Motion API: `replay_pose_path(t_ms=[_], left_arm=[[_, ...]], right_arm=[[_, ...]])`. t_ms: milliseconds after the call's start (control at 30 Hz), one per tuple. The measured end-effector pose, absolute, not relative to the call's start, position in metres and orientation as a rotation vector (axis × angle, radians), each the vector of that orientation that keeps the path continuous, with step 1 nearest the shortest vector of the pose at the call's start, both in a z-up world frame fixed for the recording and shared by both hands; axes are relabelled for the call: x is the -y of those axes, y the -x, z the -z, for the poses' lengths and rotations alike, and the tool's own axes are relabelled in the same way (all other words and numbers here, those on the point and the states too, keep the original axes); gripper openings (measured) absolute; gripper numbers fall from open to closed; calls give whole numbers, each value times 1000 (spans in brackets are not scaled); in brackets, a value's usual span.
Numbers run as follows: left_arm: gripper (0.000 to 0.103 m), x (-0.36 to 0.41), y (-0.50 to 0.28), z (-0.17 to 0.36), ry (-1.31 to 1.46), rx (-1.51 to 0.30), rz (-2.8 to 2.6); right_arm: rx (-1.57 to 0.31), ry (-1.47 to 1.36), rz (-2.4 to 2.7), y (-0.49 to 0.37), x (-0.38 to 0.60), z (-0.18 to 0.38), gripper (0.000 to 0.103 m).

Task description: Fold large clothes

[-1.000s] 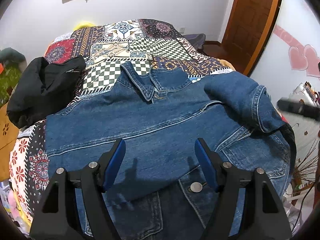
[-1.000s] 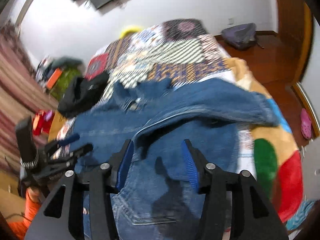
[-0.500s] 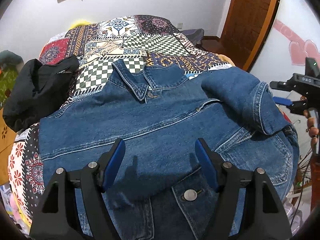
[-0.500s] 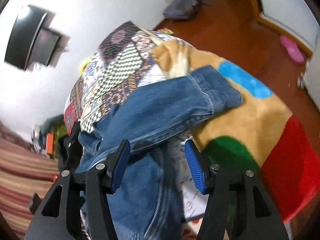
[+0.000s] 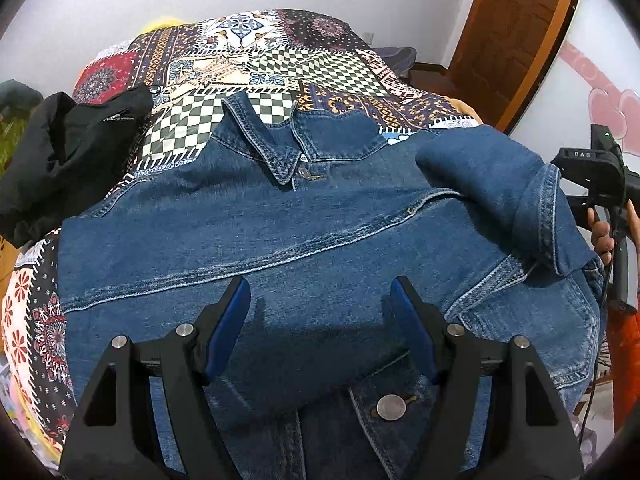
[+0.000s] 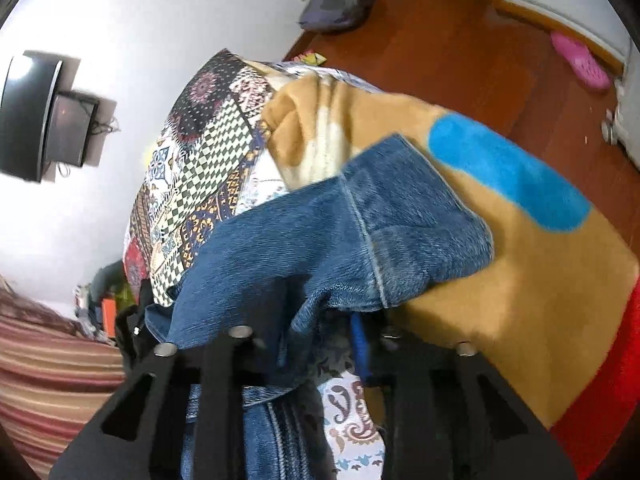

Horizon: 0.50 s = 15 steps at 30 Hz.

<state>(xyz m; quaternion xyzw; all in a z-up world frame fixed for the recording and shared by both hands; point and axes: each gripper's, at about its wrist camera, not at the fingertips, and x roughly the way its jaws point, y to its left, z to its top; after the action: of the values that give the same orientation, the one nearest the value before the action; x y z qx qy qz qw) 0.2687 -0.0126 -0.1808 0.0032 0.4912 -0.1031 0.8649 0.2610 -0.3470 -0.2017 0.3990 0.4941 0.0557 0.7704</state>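
jacket (image 5: 280, 232): denim, spread front-up across the bed (image 5: 320, 68), collar toward the far side, one sleeve (image 5: 500, 184) lying folded over the chest.
left gripper (image 5: 320, 320): hovers over the lower front, jaws wide apart, holding nothing.
right gripper (image 6: 320, 344): at the jacket's side edge under the sleeve; denim bunches between its fingers, but whether it is clamped i cannot tell.
handling: likely heavy, thick and stiff at the seams, not slippery, not fragile; it should hold a crease.
hold: best taken at hem, cuff or shoulder seam, where the cloth is doubled.
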Motion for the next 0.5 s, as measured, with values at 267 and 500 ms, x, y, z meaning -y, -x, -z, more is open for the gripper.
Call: replay_pose_path(t_ms=[267, 500], left_arm=[[72, -1, -265, 172, 44, -1004, 212], [72, -22, -250, 155, 72, -952, 200]], right_arm=[[-925, -592, -131, -245, 325, 130, 10], [-765, -419, -267, -230, 266, 51, 10]])
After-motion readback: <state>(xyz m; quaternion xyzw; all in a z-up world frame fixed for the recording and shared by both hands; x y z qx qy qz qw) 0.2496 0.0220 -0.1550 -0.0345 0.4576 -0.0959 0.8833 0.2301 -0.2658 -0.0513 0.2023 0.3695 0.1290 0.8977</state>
